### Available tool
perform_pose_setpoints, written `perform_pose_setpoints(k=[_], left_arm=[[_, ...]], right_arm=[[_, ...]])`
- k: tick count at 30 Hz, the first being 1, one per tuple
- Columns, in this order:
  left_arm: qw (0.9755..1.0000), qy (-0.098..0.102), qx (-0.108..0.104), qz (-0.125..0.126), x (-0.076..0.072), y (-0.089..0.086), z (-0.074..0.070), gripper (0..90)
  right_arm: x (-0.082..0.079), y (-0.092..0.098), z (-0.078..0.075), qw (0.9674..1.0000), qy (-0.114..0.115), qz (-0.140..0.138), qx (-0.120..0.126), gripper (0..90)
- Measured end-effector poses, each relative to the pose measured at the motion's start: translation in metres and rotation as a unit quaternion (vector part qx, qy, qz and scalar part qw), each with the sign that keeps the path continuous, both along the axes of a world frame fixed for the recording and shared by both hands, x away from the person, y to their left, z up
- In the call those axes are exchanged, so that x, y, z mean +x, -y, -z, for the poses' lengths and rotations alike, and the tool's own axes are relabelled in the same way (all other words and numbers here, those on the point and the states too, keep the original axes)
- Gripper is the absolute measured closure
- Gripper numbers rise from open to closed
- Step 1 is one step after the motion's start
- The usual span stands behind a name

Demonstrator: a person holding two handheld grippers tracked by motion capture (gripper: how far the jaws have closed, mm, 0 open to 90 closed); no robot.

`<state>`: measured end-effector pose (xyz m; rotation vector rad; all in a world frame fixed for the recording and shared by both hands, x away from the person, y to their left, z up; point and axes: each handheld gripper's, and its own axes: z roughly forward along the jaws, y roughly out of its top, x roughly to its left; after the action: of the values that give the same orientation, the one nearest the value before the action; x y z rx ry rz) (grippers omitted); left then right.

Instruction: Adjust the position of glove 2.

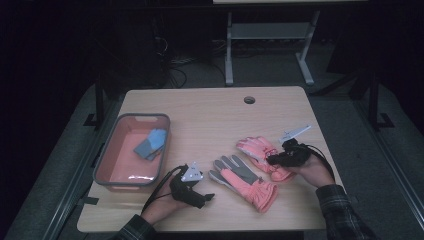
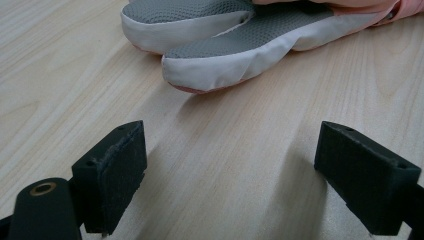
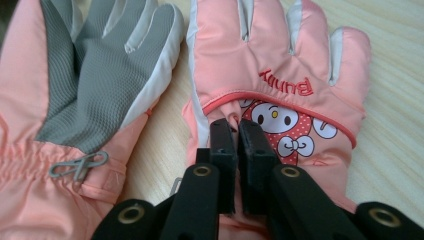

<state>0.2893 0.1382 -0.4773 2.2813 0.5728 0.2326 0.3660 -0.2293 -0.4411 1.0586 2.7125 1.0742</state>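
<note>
Two pink gloves lie on the desk point(image 1: 210, 107), w/ a grey bin point(image 1: 107, 162) at left holding a blue cloth point(image 1: 151, 143). Right hand-held gripper point(image 3: 235, 125) is pinched on a fold of the bunny glove point(image 3: 280, 85), back side up. Left hand-held gripper point(image 2: 230, 165) rests spread on the desk, just short of the palm-up glove point(image 2: 215, 55). Risk: thin pinch of slick fabric could slip on lifting, or the glove could drag its neighbour, since they lie touching.

palm-up glove point(image 2: 220, 60): cuff cut off by top edge in left gripper view
bunny glove point(image 3: 280, 100): cuff hidden behind right gripper point(image 3: 236, 131)
blue items in bin point(image 1: 151, 143): too small to identify
</note>
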Motion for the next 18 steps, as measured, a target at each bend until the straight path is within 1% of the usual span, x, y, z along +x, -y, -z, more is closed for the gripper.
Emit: perform_pose_setpoints(k=[1,2,3,4,5,6,7,9,13,18], left_arm=[[1.0,0.0,0.0,0.0,0.0,0.0,0.0,12.6],[1.0,0.0,0.0,0.0,0.0,0.0,0.0,12.6],[1.0,0.0,0.0,0.0,0.0,0.0,0.0,12.6],[1.0,0.0,0.0,0.0,0.0,0.0,0.0,12.6],[1.0,0.0,0.0,0.0,0.0,0.0,0.0,12.6],[1.0,0.0,0.0,0.0,0.0,0.0,0.0,12.6],[1.0,0.0,0.0,0.0,0.0,0.0,0.0,12.6],[1.0,0.0,0.0,0.0,0.0,0.0,0.0,12.6],[1.0,0.0,0.0,0.0,0.0,0.0,0.0,12.6],[1.0,0.0,0.0,0.0,0.0,0.0,0.0,12.6]], right_arm=[[0.0,0.0,0.0,1.0,0.0,0.0,0.0,86.4],[0.0,0.002,-0.002,1.0,0.001,0.004,0.008,87.6],[0.0,0.002,-0.002,1.0,0.001,0.004,0.008,87.6],[0.0,0.003,-0.003,0.9999,0.005,0.003,0.011,88.0],[-0.001,0.006,-0.009,0.9997,0.008,0.009,0.02,88.6],[-0.001,0.006,-0.009,0.9997,0.008,0.009,0.02,88.6],[-0.002,0.009,-0.015,0.9993,0.014,0.011,0.033,88.8],[-0.002,0.009,-0.017,0.9992,0.015,0.013,0.036,88.8],[-0.007,0.012,-0.033,0.9981,0.033,0.018,0.049,89.1],[-0.011,0.012,-0.041,0.9971,0.044,0.015,0.06,89.3]])
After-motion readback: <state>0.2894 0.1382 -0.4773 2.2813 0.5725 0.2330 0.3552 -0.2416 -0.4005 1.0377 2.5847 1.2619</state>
